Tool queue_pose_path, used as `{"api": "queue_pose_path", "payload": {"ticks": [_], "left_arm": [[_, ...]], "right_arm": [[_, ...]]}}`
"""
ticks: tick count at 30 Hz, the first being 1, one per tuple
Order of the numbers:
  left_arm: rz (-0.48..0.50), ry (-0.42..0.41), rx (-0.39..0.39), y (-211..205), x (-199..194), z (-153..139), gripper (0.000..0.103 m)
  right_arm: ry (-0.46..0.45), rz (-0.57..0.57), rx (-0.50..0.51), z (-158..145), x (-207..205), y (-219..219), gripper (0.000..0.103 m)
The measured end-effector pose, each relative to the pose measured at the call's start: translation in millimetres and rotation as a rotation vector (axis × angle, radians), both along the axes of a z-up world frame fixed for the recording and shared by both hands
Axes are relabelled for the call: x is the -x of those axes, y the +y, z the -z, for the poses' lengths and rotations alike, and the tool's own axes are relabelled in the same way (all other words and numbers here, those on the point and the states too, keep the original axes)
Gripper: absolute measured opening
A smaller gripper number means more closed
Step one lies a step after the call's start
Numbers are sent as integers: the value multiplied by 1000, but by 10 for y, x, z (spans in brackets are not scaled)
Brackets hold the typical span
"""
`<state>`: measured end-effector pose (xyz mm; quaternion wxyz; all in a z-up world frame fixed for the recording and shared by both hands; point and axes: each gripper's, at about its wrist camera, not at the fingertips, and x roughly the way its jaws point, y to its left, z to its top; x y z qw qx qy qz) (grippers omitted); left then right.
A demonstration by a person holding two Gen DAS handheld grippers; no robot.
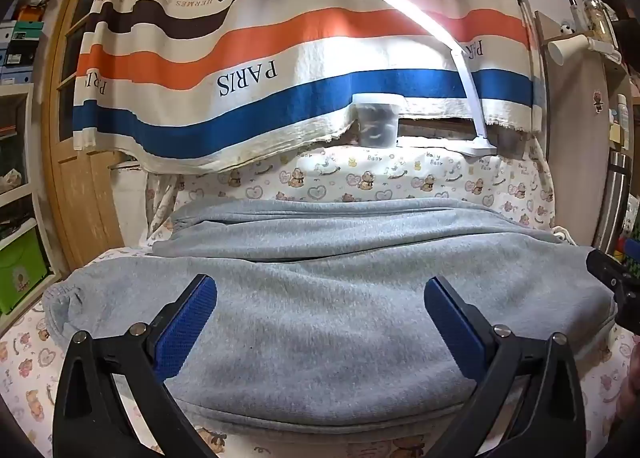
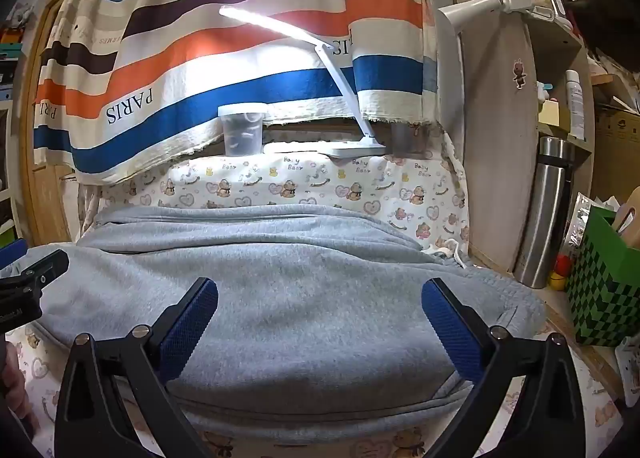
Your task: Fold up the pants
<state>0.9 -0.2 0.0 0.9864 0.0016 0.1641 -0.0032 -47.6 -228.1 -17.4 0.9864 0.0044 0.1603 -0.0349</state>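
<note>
Lying across the middle of both frames: one pair of grey fleece pants [image 1: 320, 298], soft and thick, folded lengthwise, spreading over a bear-print sheet [image 1: 24, 370]. Hovering over the near hem: left gripper [image 1: 320, 294] and right gripper [image 2: 320, 294], two in all, blue ribbed pads [image 2: 188, 326] spreading wide, pinching nothing. Showing at lower edges: bare sheet. Glowing at upper centre: one white lamp [image 1: 472, 98].
</note>
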Motion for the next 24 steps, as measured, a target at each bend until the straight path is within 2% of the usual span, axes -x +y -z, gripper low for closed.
{"api": "queue_pose_path", "payload": {"ticks": [1, 10, 17, 24], "left_arm": [[-6, -34, -3, -2, 25, -1, 103], [5, -18, -2, -18, 34, 10, 103], [22, -13, -6, -58, 27, 6, 103], [15, -25, 10, -6, 54, -11, 103]], "right_arm": [[0, 0, 2, 0, 0, 1, 103], [8, -3, 3, -3, -6, -2, 103], [9, -61, 0, -1, -12, 36, 103], [8, -22, -11, -15, 10, 16, 103]]}}
